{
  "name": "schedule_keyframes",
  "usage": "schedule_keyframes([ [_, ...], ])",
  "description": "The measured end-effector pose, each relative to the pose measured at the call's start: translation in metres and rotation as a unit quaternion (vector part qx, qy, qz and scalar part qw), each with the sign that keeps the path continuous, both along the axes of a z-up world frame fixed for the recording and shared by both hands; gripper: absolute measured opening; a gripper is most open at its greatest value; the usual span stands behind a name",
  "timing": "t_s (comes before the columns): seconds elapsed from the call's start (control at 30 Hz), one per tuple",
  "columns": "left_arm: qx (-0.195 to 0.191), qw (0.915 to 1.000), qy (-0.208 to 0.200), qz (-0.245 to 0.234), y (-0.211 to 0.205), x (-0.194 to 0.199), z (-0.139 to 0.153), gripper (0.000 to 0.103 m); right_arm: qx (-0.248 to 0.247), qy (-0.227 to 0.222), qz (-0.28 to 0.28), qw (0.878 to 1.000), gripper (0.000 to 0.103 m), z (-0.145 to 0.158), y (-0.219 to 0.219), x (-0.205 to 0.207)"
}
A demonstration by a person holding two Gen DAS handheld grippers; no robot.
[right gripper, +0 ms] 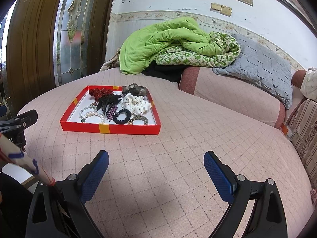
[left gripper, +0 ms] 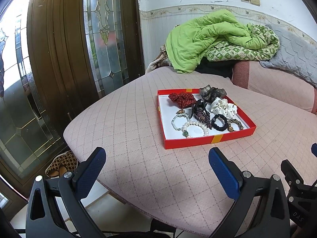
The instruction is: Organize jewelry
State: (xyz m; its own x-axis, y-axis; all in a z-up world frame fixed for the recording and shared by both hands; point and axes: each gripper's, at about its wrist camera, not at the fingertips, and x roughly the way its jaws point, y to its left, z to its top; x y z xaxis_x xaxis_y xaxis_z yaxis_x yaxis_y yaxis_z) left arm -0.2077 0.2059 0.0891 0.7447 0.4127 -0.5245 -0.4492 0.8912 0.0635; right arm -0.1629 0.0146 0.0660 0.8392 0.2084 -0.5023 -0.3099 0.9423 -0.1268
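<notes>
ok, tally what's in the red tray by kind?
In the red tray:
Fabric scrunchies: 3, red dotted, grey sheer, white dotted
Bead bracelets: 2, pale, pearl
Hair claw clips: 2, black, purple
Slim hair ties: 2, black, leopard
Total: 9

green quilt (left gripper: 208,37), grey cushion (right gripper: 259,69); glass door (left gripper: 103,31)

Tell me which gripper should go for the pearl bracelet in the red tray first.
Left, probably. The pearl bracelet lies in the near left part of the red tray, ahead of the open left gripper; the right gripper sits further right.
</notes>
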Motion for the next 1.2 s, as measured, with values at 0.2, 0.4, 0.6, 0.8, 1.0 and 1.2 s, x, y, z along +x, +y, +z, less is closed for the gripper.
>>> schedule_keyframes([
  [0.2, 0.000, 1.0000, 0.001, 0.000, 0.0003, -0.0004, -0.0007, 0.103, 0.000, 0.000, 0.000, 1.000, 0.099, 0.0001, 0.0003, -0.0001],
  [0.4, -0.001, 1.0000, 0.000, -0.001, 0.0007, -0.0003, -0.0011, 0.103, 0.001, 0.000, 0.000, 1.000, 0.099, 0.0001, -0.0001, 0.0001],
  [0.6, 0.000, 1.0000, 0.001, -0.002, 0.0012, -0.0002, -0.0016, 0.103, 0.001, 0.001, 0.000, 1.000, 0.099, -0.0001, 0.0000, 0.0006],
  [0.8, 0.000, 1.0000, 0.001, -0.002, 0.0020, -0.0005, -0.0029, 0.103, 0.001, 0.001, 0.001, 1.000, 0.099, 0.0001, -0.0010, 0.0008],
  [1.0, 0.000, 1.0000, 0.001, -0.002, 0.0019, -0.0007, -0.0026, 0.103, 0.001, 0.001, 0.001, 1.000, 0.099, 0.0003, -0.0013, 0.0008],
  [1.2, 0.000, 1.0000, 0.002, -0.003, 0.0030, -0.0008, -0.0041, 0.103, 0.001, 0.000, 0.000, 1.000, 0.099, 0.0006, -0.0020, 0.0011],
])
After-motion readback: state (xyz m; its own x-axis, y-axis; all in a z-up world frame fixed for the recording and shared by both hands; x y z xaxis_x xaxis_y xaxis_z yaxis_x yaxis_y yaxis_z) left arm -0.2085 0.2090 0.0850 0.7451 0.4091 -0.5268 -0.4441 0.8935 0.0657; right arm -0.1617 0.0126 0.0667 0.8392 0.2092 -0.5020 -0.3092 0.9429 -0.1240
